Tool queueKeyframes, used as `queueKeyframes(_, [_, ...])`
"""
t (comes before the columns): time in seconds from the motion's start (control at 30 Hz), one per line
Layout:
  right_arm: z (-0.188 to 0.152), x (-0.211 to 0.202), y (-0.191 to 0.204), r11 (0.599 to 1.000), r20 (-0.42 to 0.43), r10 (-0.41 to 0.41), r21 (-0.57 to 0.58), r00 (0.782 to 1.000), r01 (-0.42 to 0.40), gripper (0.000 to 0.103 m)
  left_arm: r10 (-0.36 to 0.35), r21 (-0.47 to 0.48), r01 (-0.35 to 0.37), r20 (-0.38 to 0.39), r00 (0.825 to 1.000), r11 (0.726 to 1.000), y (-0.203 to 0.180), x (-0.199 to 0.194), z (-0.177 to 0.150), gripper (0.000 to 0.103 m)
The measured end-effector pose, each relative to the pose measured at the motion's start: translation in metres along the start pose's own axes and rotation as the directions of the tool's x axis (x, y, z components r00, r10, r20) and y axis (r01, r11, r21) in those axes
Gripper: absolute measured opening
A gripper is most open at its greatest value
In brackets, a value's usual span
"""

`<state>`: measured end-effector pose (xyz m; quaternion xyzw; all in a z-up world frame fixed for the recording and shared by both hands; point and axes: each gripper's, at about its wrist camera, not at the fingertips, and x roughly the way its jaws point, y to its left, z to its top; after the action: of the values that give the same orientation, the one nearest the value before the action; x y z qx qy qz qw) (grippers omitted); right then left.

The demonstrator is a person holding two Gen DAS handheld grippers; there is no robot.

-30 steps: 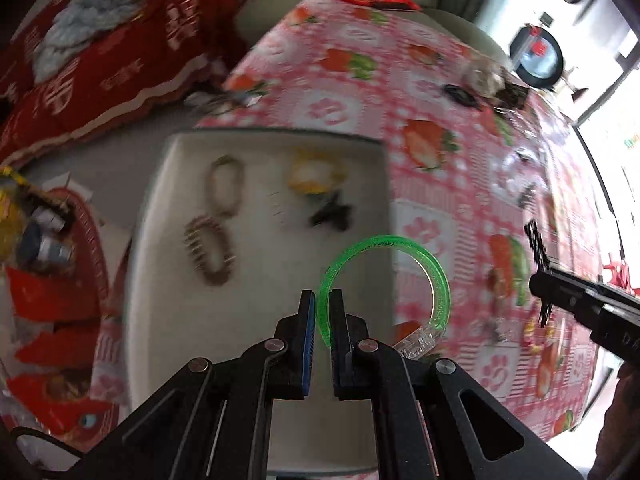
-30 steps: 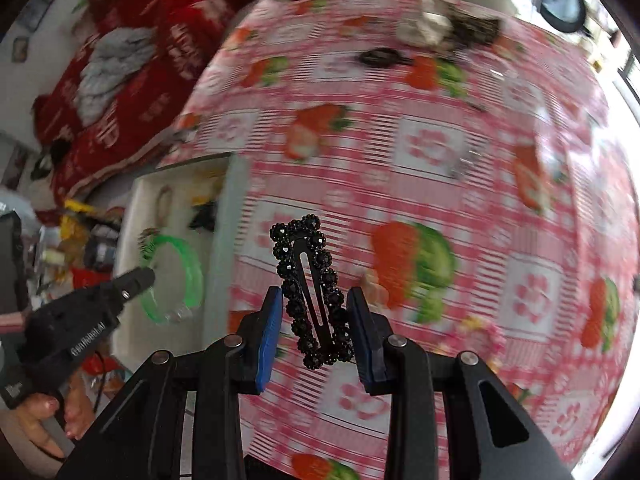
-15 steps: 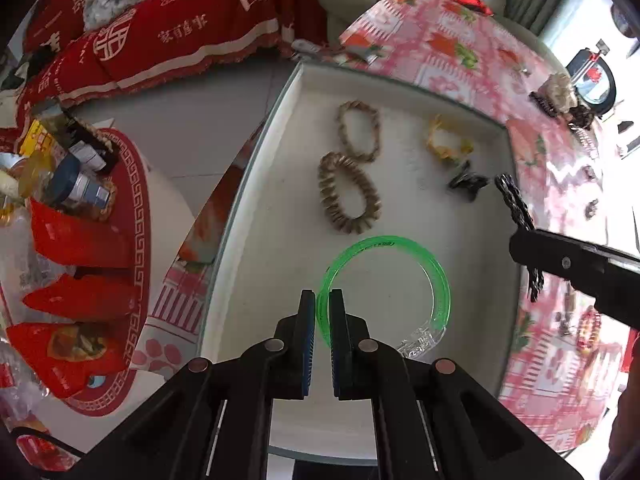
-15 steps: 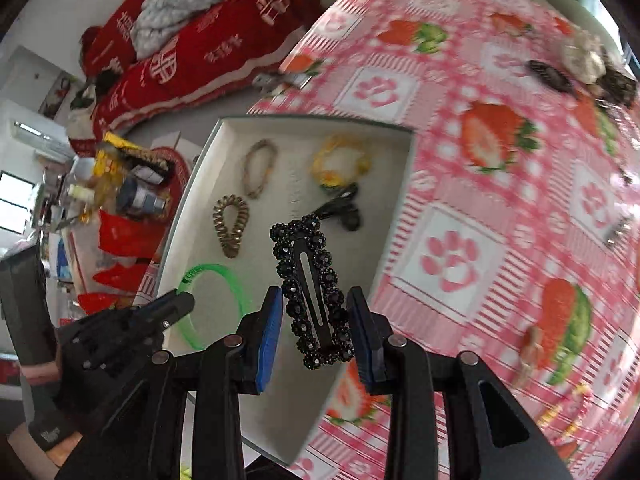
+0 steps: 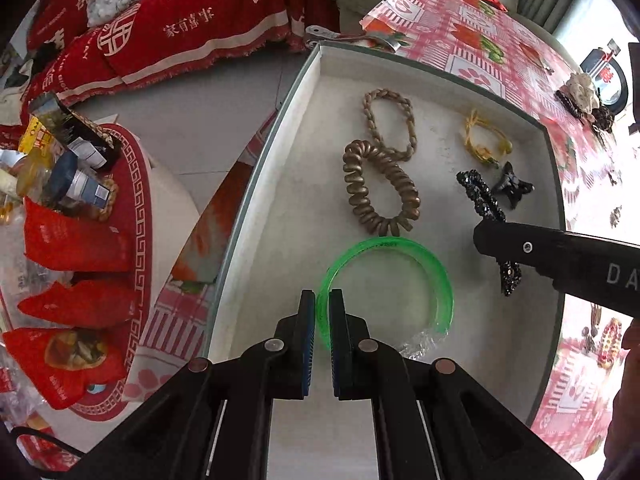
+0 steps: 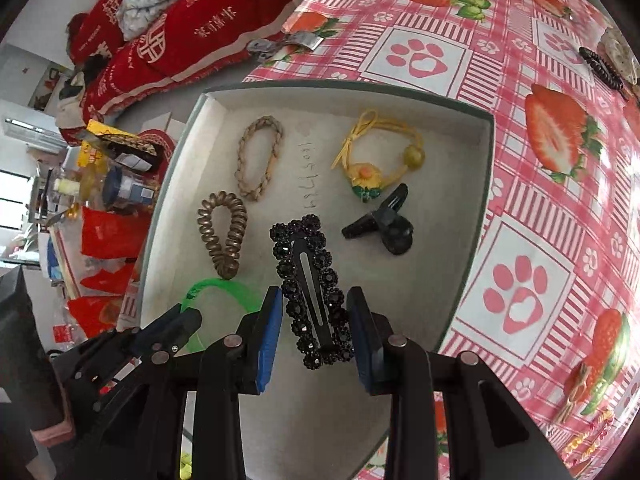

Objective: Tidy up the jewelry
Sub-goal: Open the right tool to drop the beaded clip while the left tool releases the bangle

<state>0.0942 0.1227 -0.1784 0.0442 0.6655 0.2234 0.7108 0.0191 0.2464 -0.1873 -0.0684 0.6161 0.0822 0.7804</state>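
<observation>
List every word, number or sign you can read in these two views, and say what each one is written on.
"DA": white letters on the side of the right claw, cut off at the frame edge.
"家有囍事": white characters on the red cloth.
Large "囍" sign: same cloth, partly cut off at the top.
Handwritten digits on the tray floor: too faint to read surely.
Print on the green bangle and the bottle labels: too small.

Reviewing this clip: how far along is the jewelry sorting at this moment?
Partly done. Four pieces already lie in the white tray: braided band, spiral hair tie, yellow flower tie, black claw clip. In hand above it: the left gripper pinches the green bangle; the right gripper holds the black beaded clip. More pieces remain on the tablecloth.
</observation>
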Motion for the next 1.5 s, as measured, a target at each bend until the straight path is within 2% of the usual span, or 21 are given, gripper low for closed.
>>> queueKeyframes(0.23, [0.017,0.008,0.0,1.0,0.016,-0.028,0.011,0.999,0.028,0.036,0.026,0.022,-0.026,0.017,1.0,0.999,-0.002,0.005,0.01,0.013])
queueKeyframes(0.63, [0.03,0.01,0.003,1.0,0.017,-0.021,0.018,1.0,0.02,0.037,0.054,0.05,-0.055,0.013,0.998,0.997,-0.008,0.002,0.012,0.013])
queueKeyframes(0.7, [0.029,0.01,0.002,1.0,0.017,-0.017,0.019,1.0,0.016,0.041,0.055,0.048,-0.055,0.014,0.998,0.997,-0.008,0.0,0.012,0.013])
queueKeyframes(0.8, [0.029,0.009,0.001,1.0,0.016,0.004,0.022,1.0,-0.004,0.05,0.057,0.052,-0.058,0.015,0.998,0.997,-0.009,-0.002,0.012,0.013])
queueKeyframes(1.2, [0.016,-0.009,-0.006,0.996,0.031,0.073,0.057,0.997,-0.074,0.051,0.06,0.065,-0.061,0.022,0.998,0.996,-0.012,-0.011,0.013,0.013])
queueKeyframes(1.5, [-0.002,-0.044,-0.017,0.988,0.108,0.122,0.084,0.987,-0.131,0.053,0.063,0.071,-0.064,0.014,0.998,0.995,-0.015,-0.014,0.014,0.014])
